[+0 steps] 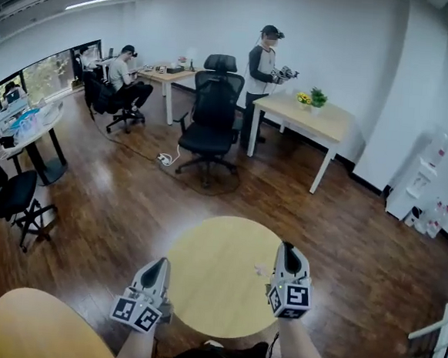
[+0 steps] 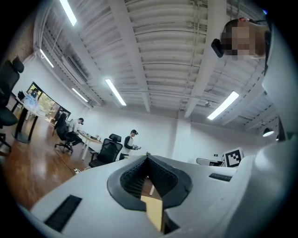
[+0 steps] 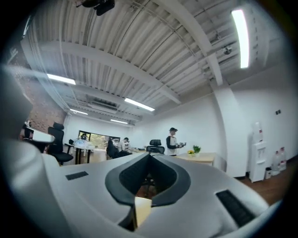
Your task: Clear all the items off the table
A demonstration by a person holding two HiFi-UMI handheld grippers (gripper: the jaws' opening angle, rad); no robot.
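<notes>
**A:** What does the head view give that the gripper views do not?

**B:** The round pale-yellow wooden tabletop (image 1: 211,289). It lies below both pairs of fingers and spans the gap between them. A small whitish scrap (image 1: 261,271) lies on it just left of the right gripper (image 1: 286,249). It is too small to tell what it is. The gripper views show only a sliver of pale yellow under their own fingers.

**A:** And the fingers?

**B:** Each gripper's own view settles that. The left gripper (image 1: 159,263) has its fingers clenched tip to tip with nothing between them. The right gripper's fingers are pressed together the same way, and only floor shows through the gap.

**A:** What lies past the fingertips?

**B:** The left gripper view tilts up, so above the fingers there is a white ribbed ceiling with long strip lights (image 2: 114,91). Right of the fingers is a square black-and-white marker (image 2: 233,157). The right gripper view sits more level. Beyond its fingers stands a person in a dark cap (image 3: 172,142) beside a rectangular light-wood table (image 3: 202,158). Far right is a white water dispenser (image 3: 257,151).

**A:** The room?

**B:** There is a dark wooden plank floor (image 1: 114,204). A black mesh office chair (image 1: 212,115) stands well ahead of the fingers. A seated person (image 1: 128,74) is at a desk far left. A second round pale tabletop (image 1: 42,330) lies left of the left fingers.
</notes>
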